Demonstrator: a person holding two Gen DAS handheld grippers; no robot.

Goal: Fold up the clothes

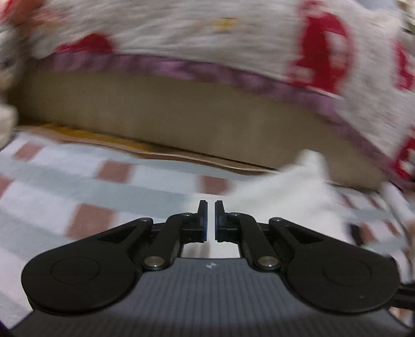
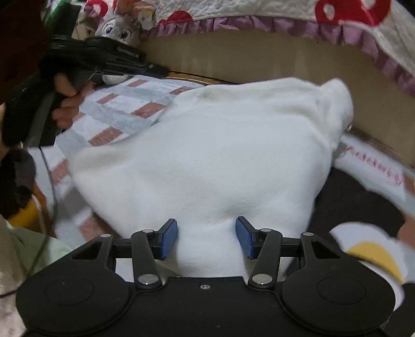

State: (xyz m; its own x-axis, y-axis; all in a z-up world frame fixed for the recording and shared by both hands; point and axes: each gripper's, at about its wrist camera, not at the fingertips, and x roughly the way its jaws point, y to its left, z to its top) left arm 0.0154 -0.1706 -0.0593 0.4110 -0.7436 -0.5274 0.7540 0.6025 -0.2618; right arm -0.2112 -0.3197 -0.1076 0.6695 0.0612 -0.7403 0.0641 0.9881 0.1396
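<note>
White fleece garment [image 2: 207, 155] bunched on the checked blanket [image 2: 124, 106] beside the bed, right gripper [image 2: 206, 237] fingers spread around its near fold, left gripper [image 1: 210, 223] fingers nearly pressed together, holding nothing; mid-fold apparently, needing a firm pinch.

a tan bed base [image 2: 259, 59] under a purple-frilled quilt [image 2: 259, 10]; checked blanket [image 1: 77, 186] spread below.
</note>
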